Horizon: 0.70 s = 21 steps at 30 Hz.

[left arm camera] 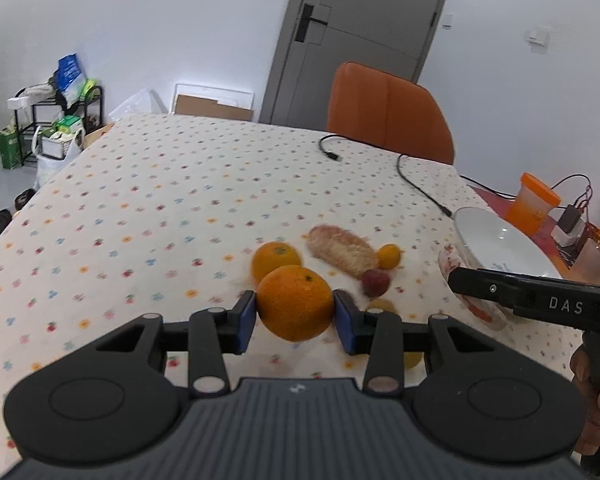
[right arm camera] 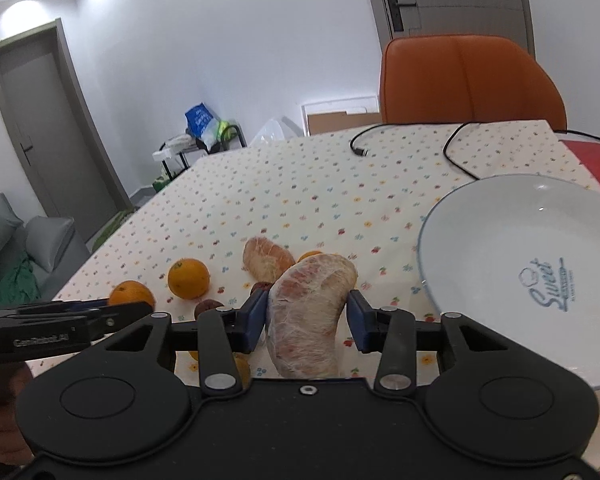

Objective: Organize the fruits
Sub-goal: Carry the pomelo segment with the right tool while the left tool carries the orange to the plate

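My left gripper (left arm camera: pixel 295 316) is shut on a large orange (left arm camera: pixel 294 308), lifted off the flowered tablecloth. My right gripper (right arm camera: pixel 307 320) is shut on a peeled pomelo segment (right arm camera: pixel 308 312), its blue pads pressing both sides. Left of it, the held orange (right arm camera: pixel 131 294) shows again. On the cloth lie a second orange (right arm camera: pixel 189 278), a second pomelo segment (right arm camera: pixel 266 262), a small orange fruit (left arm camera: pixel 389 256) and dark red fruits (right arm camera: pixel 208 306). A white bowl (right arm camera: pixel 500 232) with blue lettering stands just right of the right gripper.
An orange chair (left arm camera: pixel 388 112) stands at the table's far edge. A black cable (left arm camera: pixel 416 188) snakes across the far right of the cloth. An orange cup (left arm camera: pixel 530 204) and small items sit on a red mat beyond the bowl (left arm camera: pixel 496 236).
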Available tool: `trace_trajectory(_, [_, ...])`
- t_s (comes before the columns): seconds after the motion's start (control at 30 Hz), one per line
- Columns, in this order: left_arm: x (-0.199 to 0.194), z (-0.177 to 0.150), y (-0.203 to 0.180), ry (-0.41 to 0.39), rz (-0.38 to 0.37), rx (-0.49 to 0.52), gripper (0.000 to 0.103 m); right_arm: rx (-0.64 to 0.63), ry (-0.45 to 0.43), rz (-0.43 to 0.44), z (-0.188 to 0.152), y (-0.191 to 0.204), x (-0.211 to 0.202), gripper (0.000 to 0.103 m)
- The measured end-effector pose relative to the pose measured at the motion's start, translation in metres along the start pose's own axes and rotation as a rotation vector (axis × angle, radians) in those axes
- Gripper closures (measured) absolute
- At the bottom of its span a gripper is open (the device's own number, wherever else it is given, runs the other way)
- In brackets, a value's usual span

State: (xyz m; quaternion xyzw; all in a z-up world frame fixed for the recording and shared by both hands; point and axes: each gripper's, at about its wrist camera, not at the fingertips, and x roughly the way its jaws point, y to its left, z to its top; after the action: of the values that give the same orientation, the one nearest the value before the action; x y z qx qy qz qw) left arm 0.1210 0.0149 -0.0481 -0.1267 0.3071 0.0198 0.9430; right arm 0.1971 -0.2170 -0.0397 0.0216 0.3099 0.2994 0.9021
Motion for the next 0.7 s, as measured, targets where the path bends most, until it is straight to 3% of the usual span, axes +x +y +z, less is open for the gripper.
trace_trajectory(0.7, [0.026, 0.018, -0.063, -0.02, -0.076, 0.102, 0.062, 0.06, -0.11, -0.052, 0.008, -0.054, -0.044, 0.062])
